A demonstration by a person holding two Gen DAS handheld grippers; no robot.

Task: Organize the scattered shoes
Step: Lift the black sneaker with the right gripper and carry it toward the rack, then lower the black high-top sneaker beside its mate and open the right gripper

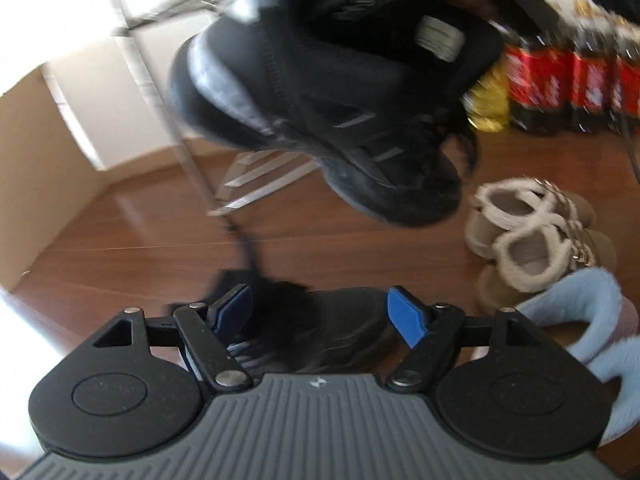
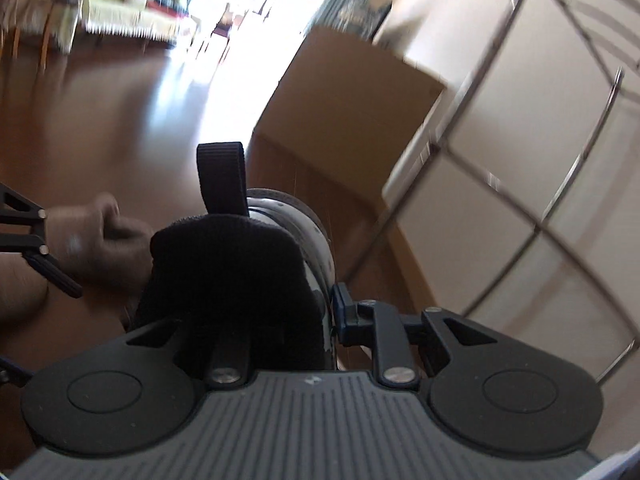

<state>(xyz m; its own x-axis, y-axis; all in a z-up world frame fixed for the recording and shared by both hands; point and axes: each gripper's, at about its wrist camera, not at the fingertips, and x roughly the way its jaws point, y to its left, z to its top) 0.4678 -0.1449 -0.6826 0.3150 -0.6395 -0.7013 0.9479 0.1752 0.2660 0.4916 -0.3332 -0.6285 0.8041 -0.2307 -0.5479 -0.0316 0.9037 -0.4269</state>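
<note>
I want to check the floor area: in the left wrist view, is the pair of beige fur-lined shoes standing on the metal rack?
No, the beige fur-lined shoes stand on the wooden floor, beside a light blue fluffy slipper.

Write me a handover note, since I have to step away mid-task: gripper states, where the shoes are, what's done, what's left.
Right gripper: shut on the heel collar of a black sneaker, held in the air in front of the metal rack.
Left gripper: open, with a second black shoe on the floor between its fingers, not gripped.
On the floor: a pair of beige fur-lined boots and a blue fuzzy slipper.
Done: one sneaker lifted; no shoe shows on the visible rack bars.
Left: place the sneaker, then its mate, the boots and the slipper.
</note>
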